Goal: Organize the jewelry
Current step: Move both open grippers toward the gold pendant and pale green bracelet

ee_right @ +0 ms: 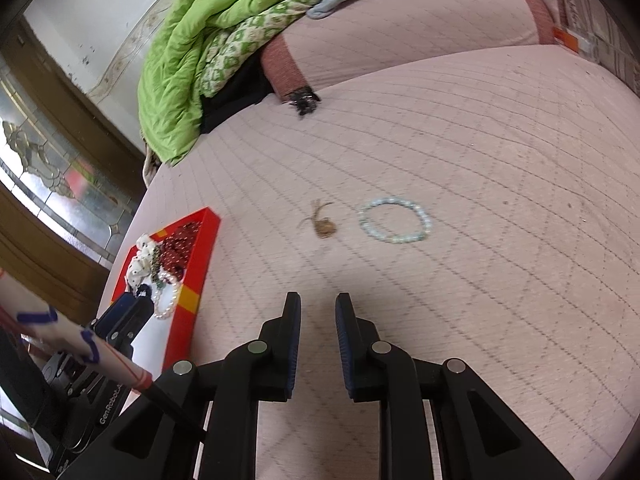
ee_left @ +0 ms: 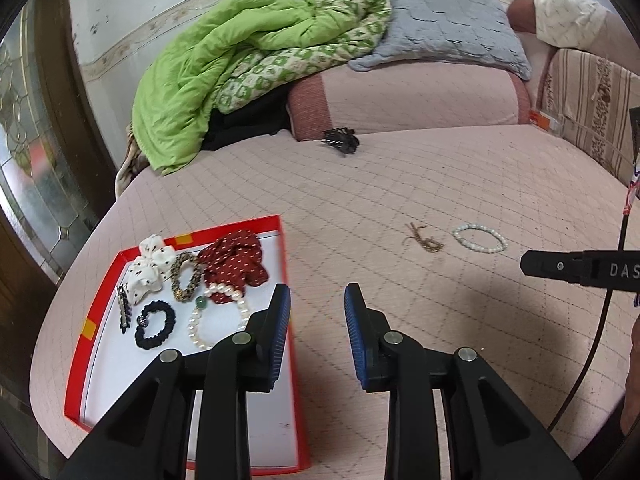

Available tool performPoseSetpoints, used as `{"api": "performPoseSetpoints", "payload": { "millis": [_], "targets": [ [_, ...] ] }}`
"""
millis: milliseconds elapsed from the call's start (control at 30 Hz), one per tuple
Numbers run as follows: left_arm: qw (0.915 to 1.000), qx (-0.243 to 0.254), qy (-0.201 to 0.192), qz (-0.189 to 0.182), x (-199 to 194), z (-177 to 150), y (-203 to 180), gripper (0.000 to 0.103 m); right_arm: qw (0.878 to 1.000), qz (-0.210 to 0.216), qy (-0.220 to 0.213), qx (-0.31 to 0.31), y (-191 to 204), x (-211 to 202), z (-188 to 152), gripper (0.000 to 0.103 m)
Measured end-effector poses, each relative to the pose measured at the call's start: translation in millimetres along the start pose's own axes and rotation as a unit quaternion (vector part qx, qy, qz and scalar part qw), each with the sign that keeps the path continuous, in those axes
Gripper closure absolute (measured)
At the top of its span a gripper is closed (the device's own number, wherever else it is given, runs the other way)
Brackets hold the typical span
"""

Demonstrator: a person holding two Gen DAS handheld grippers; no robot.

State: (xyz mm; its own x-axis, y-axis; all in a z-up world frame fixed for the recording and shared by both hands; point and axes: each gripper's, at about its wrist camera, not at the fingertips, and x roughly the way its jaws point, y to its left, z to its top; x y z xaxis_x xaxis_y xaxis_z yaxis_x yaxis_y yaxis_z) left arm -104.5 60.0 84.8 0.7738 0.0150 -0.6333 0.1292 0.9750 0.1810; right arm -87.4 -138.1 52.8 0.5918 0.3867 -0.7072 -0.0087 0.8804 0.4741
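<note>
Hovered with left claw (ee_left: 318, 312) and right claw (ee_right: 318, 320) narrowly parted, empty, over bed (ee_left: 440, 184); pale bead bracelet (ee_right: 395, 220) beyond red tray (ee_left: 96, 304).

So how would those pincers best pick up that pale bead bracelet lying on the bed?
Grip one side of the pale bead bracelet, not the whole ring. It lies flat and open on the quilted cover, so come from above with one finger inside the loop and one outside, closing across the strand. The near arc, facing the right gripper, looks easiest to reach.
</note>
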Motion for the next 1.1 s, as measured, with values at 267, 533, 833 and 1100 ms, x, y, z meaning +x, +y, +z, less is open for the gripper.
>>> {"api": "performPoseSetpoints", "payload": {
  "millis": [267, 533, 833, 1100],
  "targets": [
    [0.9997, 0.024, 0.005, 0.004, 4.3, 3.2, -23.0, 0.075, 0.999, -0.002, -0.012, 0.033, -37.3, -10.1, 7.2, 0.084],
    [0.9987, 0.050, 0.010, 0.001, 10.5, 4.2, -48.9, 0.075, 0.998, -0.007, -0.023, 0.062, -73.2, -18.7, 16.7, 0.083],
    [0.9975, 0.069, 0.016, -0.003, 19.9, 8.0, -70.2, 0.074, 0.998, -0.003, -0.021, 0.063, -81.9, -14.7, 25.1, 0.083],
    [0.9967, 0.078, 0.021, -0.008, 30.5, 10.9, -80.8, 0.073, 0.999, -0.009, -0.013, 0.049, -81.9, 0.4, 37.4, 0.083]
  ]
}}
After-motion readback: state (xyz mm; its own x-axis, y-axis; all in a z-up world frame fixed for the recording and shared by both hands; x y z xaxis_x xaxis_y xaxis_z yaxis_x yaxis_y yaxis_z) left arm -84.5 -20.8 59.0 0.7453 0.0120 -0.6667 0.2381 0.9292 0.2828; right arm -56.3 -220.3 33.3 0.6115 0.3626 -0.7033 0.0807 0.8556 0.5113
